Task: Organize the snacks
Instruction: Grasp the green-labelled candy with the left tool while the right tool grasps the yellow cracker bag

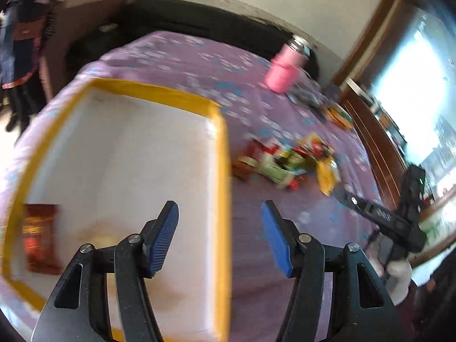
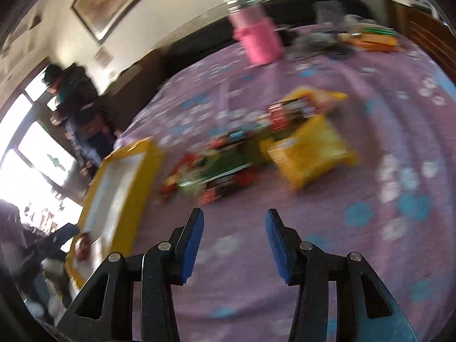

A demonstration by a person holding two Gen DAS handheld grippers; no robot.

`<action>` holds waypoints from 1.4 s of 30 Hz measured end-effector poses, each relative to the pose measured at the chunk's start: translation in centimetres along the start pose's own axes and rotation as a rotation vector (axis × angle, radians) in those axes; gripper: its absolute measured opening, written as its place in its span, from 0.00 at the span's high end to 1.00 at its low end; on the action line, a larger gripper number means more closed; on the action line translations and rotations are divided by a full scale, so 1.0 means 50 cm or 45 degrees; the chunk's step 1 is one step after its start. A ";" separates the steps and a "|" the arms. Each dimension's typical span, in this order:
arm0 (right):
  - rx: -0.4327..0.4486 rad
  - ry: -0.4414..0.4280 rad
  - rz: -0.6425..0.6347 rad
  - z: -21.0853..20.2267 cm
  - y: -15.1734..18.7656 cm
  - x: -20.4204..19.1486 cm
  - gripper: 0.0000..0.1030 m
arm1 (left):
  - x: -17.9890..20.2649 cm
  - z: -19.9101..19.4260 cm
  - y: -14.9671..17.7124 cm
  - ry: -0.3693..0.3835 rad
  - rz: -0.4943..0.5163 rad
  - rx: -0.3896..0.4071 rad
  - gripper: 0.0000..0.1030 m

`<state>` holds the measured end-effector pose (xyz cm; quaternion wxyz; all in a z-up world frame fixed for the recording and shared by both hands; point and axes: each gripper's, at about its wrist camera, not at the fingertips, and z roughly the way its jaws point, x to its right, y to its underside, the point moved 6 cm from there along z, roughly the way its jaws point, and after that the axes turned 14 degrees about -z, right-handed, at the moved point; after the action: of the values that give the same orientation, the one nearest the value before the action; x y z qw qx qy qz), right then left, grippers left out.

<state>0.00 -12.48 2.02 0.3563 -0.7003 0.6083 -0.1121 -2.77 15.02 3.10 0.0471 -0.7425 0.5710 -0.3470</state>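
Blue ribbed pads tip the left claw (image 1: 219,236), whose black fingers stand spread apart with nothing between them, hovering over the right-hand rim of a shallow white tray with a yellow border (image 1: 223,171). Inside that tray, at its near left corner, lies one dark red snack packet (image 1: 40,238), flat on the white floor; a faint pale patch shows beside it, too blurred to name. The tray sits on a worktop covered by a purple cloth with blue and white flowers (image 1: 176,57).

To the right of the tray, just off its rim, a heap of mixed snack packets (image 1: 285,162) in red, green and yellow lies on the cloth. A yellow crinkled bag (image 2: 310,151) rests at the heap's far side from the tray, touching the other packets. Beyond the heap, well away from the tray, a pink cylindrical bottle with a silver cap (image 1: 285,65) stands upright, and further things near it are too smeared to identify.

From the right wrist view, the right claw (image 2: 235,245) is likewise spread wide and empty, held above bare cloth on the near side of the heap, with the tray off to its left. A person in dark clothes (image 2: 77,108) stands beyond the tray, by a bright window.
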 end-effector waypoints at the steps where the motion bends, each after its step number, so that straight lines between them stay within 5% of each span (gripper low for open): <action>1: 0.008 0.017 0.016 0.002 -0.005 0.016 0.53 | 0.021 0.014 0.006 0.004 0.024 -0.020 0.42; 6: 0.060 0.175 0.107 0.006 -0.040 0.102 0.52 | 0.095 0.067 0.025 0.012 0.094 -0.094 0.43; 14: 0.018 0.225 0.230 0.072 -0.089 0.144 0.36 | 0.140 0.211 -0.003 -0.026 -0.016 -0.245 0.43; 21: -0.010 0.310 0.152 0.092 -0.077 0.134 0.30 | 0.169 0.280 -0.020 -0.136 0.050 -0.197 0.43; 24: 0.002 0.302 0.135 0.087 -0.067 0.137 0.34 | 0.171 0.275 -0.012 -0.139 0.084 -0.165 0.62; 28: 0.006 0.272 0.109 0.081 -0.062 0.126 0.50 | 0.169 0.265 -0.001 -0.100 0.092 -0.162 1.00; 37: 0.025 0.224 0.113 0.054 -0.032 0.109 0.53 | 0.165 0.216 0.030 0.045 0.074 -0.199 0.98; 39: 0.032 0.207 0.123 0.046 -0.021 0.108 0.53 | 0.175 0.200 0.011 0.060 0.094 -0.159 0.92; 42: 0.048 0.170 0.147 0.037 -0.011 0.112 0.53 | 0.202 0.215 -0.026 0.049 0.118 -0.137 0.59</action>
<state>2.81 -17.01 -0.52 0.3339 -0.6482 0.6679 -0.1492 5.50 3.08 0.27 0.0120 -0.7099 0.6234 -0.3276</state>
